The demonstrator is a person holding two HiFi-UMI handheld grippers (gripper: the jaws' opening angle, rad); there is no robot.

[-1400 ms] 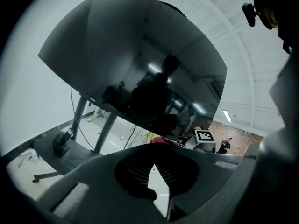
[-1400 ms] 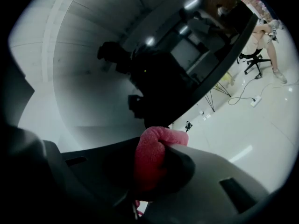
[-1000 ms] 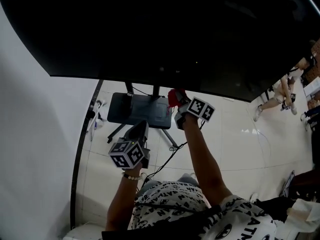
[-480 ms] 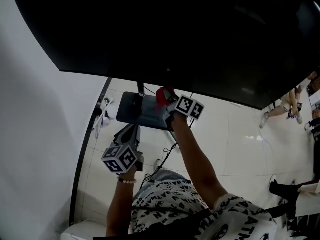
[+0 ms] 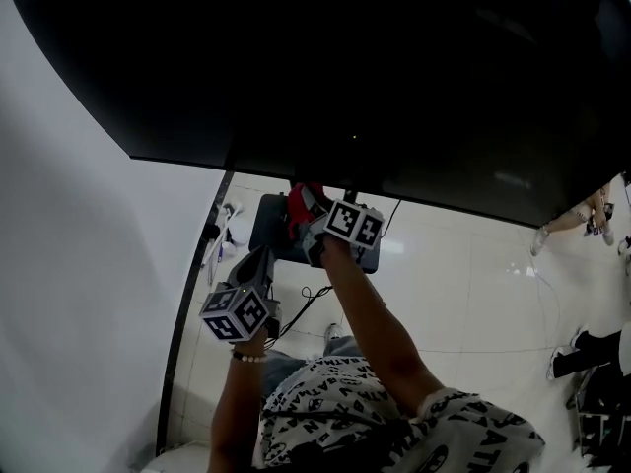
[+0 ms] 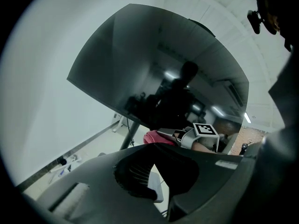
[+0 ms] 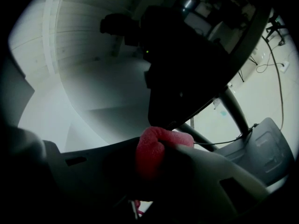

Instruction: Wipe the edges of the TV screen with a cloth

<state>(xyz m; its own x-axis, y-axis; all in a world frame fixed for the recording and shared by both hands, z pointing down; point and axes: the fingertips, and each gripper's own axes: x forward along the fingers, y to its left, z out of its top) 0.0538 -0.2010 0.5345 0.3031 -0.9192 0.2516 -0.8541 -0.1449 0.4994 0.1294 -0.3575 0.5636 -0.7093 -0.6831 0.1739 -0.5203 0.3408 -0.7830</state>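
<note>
Right gripper (image 5: 312, 227) is clenched on the red cloth (image 5: 299, 202), at the TV screen's (image 5: 345, 67) bottom edge. Left gripper (image 5: 258, 264) has its jaws together, empty, below the screen. Risks: the cloth may slip off the thin edge and a hard jaw scrape it; too much upward push could rock the screen.

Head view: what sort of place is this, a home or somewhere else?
Probably an office or showroom rather than a home: a large TV on a floor stand, glossy white floor tiles, and other people's legs at the right edge.
</note>
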